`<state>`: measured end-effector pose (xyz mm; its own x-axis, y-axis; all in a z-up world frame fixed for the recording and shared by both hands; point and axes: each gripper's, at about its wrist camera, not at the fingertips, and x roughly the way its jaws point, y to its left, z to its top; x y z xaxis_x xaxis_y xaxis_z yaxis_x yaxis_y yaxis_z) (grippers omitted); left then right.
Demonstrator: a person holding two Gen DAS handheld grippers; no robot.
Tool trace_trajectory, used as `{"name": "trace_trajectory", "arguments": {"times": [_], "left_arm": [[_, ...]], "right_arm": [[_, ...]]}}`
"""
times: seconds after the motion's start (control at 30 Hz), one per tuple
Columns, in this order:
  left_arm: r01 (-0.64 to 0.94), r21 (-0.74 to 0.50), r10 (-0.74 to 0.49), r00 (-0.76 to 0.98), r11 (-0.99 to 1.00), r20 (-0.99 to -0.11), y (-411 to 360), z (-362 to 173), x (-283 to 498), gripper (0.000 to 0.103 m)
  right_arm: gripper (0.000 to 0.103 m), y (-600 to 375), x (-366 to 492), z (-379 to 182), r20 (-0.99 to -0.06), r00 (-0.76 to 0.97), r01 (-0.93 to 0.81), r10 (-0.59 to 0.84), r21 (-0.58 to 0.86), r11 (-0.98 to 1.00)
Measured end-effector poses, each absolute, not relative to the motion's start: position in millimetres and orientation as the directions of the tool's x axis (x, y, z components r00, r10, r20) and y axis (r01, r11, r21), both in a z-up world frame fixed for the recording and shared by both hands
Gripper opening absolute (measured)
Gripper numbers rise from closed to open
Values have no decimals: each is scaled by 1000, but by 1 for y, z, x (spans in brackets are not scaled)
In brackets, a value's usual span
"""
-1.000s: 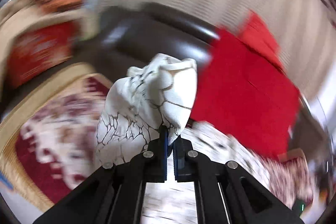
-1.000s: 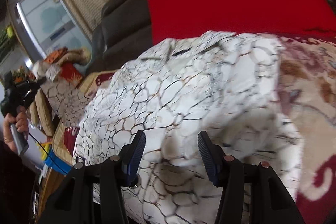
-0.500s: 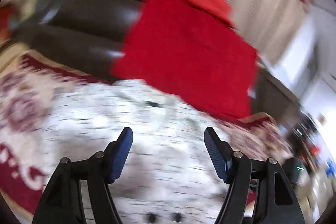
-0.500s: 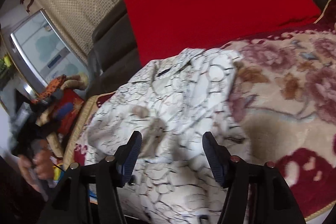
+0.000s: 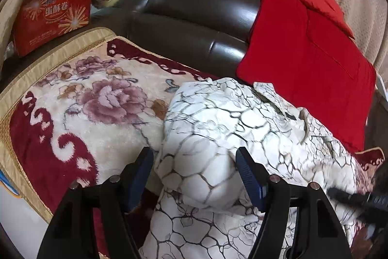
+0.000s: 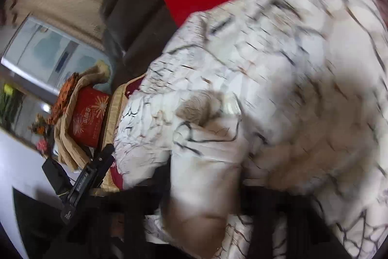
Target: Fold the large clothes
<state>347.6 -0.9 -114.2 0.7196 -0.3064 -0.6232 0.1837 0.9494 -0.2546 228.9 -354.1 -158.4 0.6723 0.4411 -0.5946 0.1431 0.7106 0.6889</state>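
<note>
Left wrist view: a white garment (image 5: 230, 137) w/ black crackle lines is lying bunched on a floral red-and-cream blanket (image 5: 92, 113), filling centre to lower right of frame. The left gripper (image 5: 195, 169) is hovering over the garment's near fold w/ jaws wide apart, gripping nothing. A red cushion (image 5: 310, 64) is leaning at upper right, touching the garment's far edge. A dark brown sofa back (image 5: 194, 16) is running across the top. A red printed box (image 5: 52, 16) is sitting at upper left, wrapped in tan cloth, well apart from the garment. Bare blanket is lying open at centre left; its gold trim edge is curving along the lower left.

Right wrist view: heavily blurred. The garment (image 6: 278, 89) is crowding most of the frame, pressing up against the right gripper (image 6: 201, 215). Can't tell how far its jaws are parted or whether they're pinching cloth. The other gripper's black body (image 6: 84, 181) is showing at lower left.
</note>
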Motion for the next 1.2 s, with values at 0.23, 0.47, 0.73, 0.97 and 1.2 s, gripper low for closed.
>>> {"name": "trace_trajectory", "arguments": {"times": [0.23, 0.47, 0.73, 0.97, 1.2], "left_arm": [[234, -159, -282, 767, 959, -576, -16, -108, 336, 71], [266, -139, -294, 726, 954, -622, -40, -121, 345, 71], [253, -97, -256, 736, 963, -626, -48, -125, 347, 71], [259, -17, -189, 655, 966, -732, -53, -153, 363, 76], [261, -26, -204, 686, 965, -698, -49, -145, 356, 78]], "right_arm": [[23, -382, 198, -58, -454, 877, 96, 158, 487, 868], [72, -434, 185, -110, -653, 757, 346, 0, 401, 848], [71, -428, 173, -96, -533, 843, 227, 75, 478, 849], [69, -377, 227, -137, -702, 695, 190, 156, 389, 901], [68, -363, 219, -143, -742, 664, 205, 88, 295, 933]]}}
